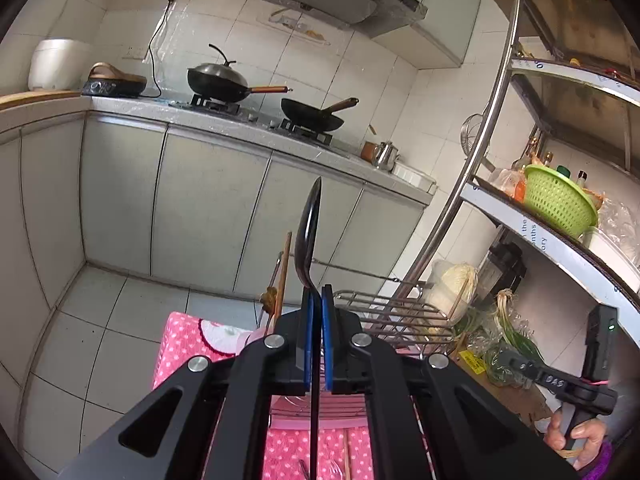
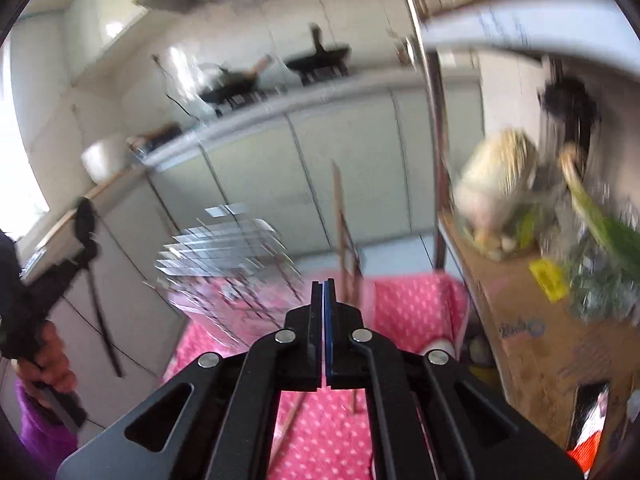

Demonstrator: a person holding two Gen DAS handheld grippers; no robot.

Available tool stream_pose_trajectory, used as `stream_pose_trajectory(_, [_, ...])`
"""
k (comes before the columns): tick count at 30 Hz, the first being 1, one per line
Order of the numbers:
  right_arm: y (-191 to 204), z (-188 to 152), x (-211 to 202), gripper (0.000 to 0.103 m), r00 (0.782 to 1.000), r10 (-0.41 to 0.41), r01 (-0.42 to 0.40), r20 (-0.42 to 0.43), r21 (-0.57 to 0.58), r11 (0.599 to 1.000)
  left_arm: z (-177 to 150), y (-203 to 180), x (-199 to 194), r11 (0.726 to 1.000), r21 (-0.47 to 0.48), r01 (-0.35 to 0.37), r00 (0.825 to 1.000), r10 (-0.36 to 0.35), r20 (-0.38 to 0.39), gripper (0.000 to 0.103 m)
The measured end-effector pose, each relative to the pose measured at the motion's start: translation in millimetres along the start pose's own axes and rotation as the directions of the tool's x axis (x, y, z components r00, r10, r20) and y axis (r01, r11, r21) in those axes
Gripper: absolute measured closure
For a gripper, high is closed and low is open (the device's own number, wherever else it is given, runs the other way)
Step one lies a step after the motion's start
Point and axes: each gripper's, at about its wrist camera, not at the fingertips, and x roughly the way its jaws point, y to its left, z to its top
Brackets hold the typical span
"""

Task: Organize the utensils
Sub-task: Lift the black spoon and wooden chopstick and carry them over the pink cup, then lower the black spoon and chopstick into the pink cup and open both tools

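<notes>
Black spoon pinched upright in the left gripper, above the pink dotted cloth.

The left gripper (image 1: 316, 300) has its blue pads clamped on the black spoon (image 1: 309, 232); the handle runs down between the jaws and the bowl stands above the tips. Beyond lies the wire rack (image 1: 394, 316). The right gripper (image 2: 323, 286), blurred, has its jaws pressed together on nothing, over the pink cloth (image 2: 416, 304).
</notes>
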Motion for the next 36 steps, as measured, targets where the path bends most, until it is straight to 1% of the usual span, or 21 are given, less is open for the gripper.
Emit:
stream_pose_trajectory(2, [-13.8, -8.3, 20.7, 0.101, 0.999, 0.029, -0.027, -0.040, 0.056, 0.998, -6.8, 6.2, 12.7, 1.000, -0.011, -0.004, 0.999, 0.004, -0.033, 0.100])
stream_pose_trajectory(3, [-18.0, -11.4, 25.5, 0.100, 0.998, 0.040, -0.038, -0.041, 0.066, 0.997, -10.3, 9.1, 16.8, 1.000, -0.014, -0.005, 0.999, 0.004, -0.042, 0.100])
stream_pose_trajectory(5, [-19.0, -13.7, 32.3, 0.085, 0.998, 0.048, -0.046, -0.033, 0.054, 0.997, -15.0, 11.5, 23.9, 1.000, -0.015, -0.002, 0.998, 0.002, -0.055, 0.100])
stream_pose_trajectory(6, [-16.7, -14.4, 33.6, 0.070, 0.999, 0.048, -0.047, -0.022, 0.040, 0.998, -16.5, 11.3, 27.1, 1.000, -0.012, 0.001, 0.998, -0.002, -0.060, 0.100])
stream_pose_trajectory(7, [-13.0, -15.0, 33.0, 0.065, 0.999, 0.044, -0.044, -0.012, 0.025, 0.999, -17.7, 11.8, 29.0, 1.000, -0.009, 0.004, 0.998, -0.005, -0.061, 0.100])
stream_pose_trajectory(12, [5.1, -8.3, 27.2, 0.065, 0.998, -0.002, 0.006, 0.066, -0.067, 0.998, -20.5, 8.2, 34.3, 1.000, 0.014, 0.007, 0.999, -0.006, -0.053, 0.100])
stream_pose_trajectory(17, [9.6, -2.2, 44.5, 0.067, 0.999, -0.016, 0.019, 0.034, -0.090, 0.996, -22.0, 7.5, 36.1, 1.000, 0.022, 0.006, 0.998, -0.005, -0.055, 0.100])
stream_pose_trajectory(19, [8.5, -1.6, 51.0, 0.081, 1.000, -0.015, 0.018, 0.024, -0.094, 0.995, -22.2, 9.0, 36.1, 1.000, 0.019, 0.005, 0.998, -0.004, -0.057, 0.100])
stream_pose_trajectory(20, [8.2, -1.2, 53.7, 0.084, 1.000, -0.021, 0.023, 0.023, -0.102, 0.995, -22.1, 9.1, 36.1, 1.000, 0.018, 0.004, 0.998, -0.003, -0.057, 0.100])
stream_pose_trajectory(21, [8.1, -0.5, 56.1, 0.090, 0.999, -0.027, 0.030, 0.024, -0.110, 0.993, -22.6, 10.0, 36.4, 1.000, 0.018, 0.004, 0.998, -0.003, -0.057, 0.100])
stream_pose_trajectory(22, [8.2, -0.6, 57.8, 0.094, 0.999, -0.031, 0.033, 0.024, -0.113, 0.993, -23.0, 10.0, 36.5, 1.000, 0.017, 0.001, 0.998, 0.000, -0.057, 0.100])
stream_pose_trajectory(25, [9.8, -1.0, 58.6, 0.097, 0.999, -0.037, 0.042, 0.036, -0.139, 0.989, -25.7, 12.5, 39.7, 1.000, 0.010, -0.001, 0.998, 0.002, -0.067, 0.099])
stream_pose_trajectory(29, [13.1, -5.7, 54.5, 0.097, 0.998, -0.049, 0.054, 0.037, -0.155, 0.986, -27.4, 15.0, 43.6, 1.000, 0.001, -0.005, 0.997, 0.005, -0.076, 0.100])
stream_pose_trajectory(34, [13.6, -7.0, 29.5, 0.097, 0.997, -0.042, 0.053, 0.072, -0.157, 0.986, -24.2, 12.9, 39.3, 1.000, 0.005, -0.005, 0.998, 0.005, -0.056, 0.100])
stream_pose_trajectory(36, [15.4, -3.6, 13.8, 0.097, 0.994, -0.035, 0.050, 0.100, -0.161, 0.986, -19.9, 10.3, 34.9, 1.000, 0.008, -0.004, 0.999, 0.005, -0.040, 0.100])
